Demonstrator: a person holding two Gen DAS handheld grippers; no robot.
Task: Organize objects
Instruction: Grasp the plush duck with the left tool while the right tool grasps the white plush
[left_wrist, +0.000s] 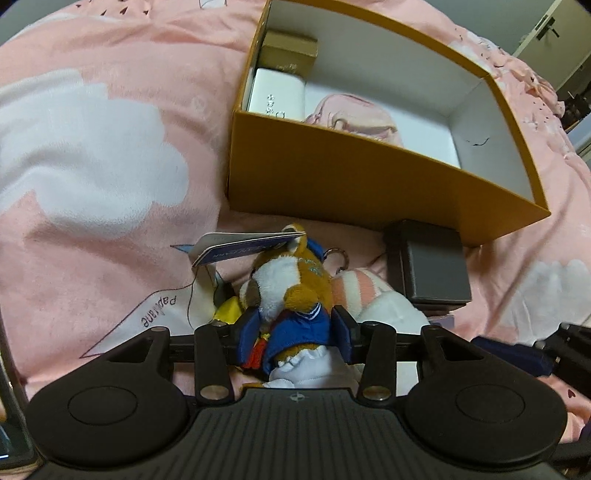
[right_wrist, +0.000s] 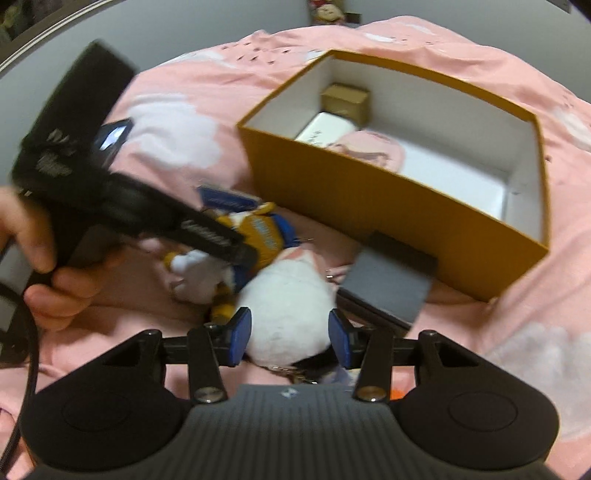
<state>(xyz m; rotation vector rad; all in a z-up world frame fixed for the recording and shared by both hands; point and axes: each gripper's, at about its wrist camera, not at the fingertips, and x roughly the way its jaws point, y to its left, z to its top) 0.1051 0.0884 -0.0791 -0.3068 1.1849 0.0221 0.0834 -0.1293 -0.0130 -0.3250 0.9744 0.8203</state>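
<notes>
Plush dog snug between left fingers, beside orange box

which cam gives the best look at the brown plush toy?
Left wrist: the brown plush toy sits sharp and centered between the left gripper fingers, face and tag visible. In the right wrist view it is blurred and partly hidden behind the left gripper.

Both tongs, left tongs and right tongs, are chunky matte black with ribbed bodies, blue finger pads, silver screws, and a bare-skinned hand with a black cable.
</notes>
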